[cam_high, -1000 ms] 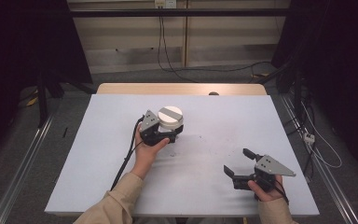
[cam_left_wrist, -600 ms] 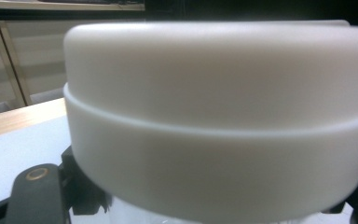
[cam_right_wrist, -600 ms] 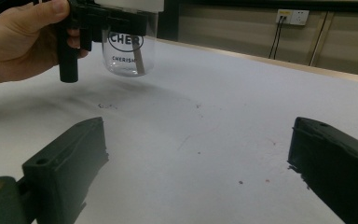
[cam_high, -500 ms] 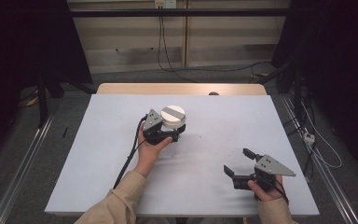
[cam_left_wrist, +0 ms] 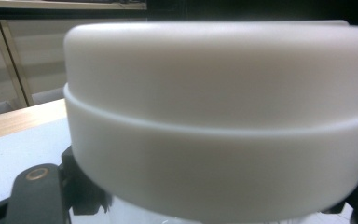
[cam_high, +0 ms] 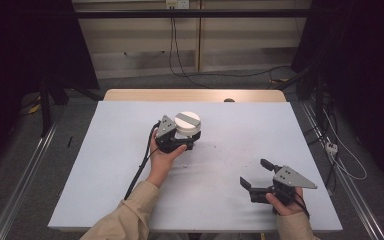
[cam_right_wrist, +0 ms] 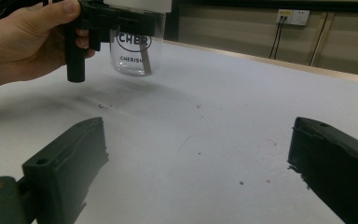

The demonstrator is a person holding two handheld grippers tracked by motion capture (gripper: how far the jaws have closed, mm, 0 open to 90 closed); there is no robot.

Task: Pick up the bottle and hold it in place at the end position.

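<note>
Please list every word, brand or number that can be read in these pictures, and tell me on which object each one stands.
"CHER": large letters inside an oval on the clear jar, cut off at the left by the left gripper that holds it.
"CHERISH": small print below the oval, last letter unclear.
Wall socket: no readable marking.

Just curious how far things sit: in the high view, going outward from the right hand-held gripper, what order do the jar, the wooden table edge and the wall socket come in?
From the right hand-held gripper:
1. Jar, up-left, held.
2. Wooden table edge, far side.
3. Wall socket, top, back wall.
</note>
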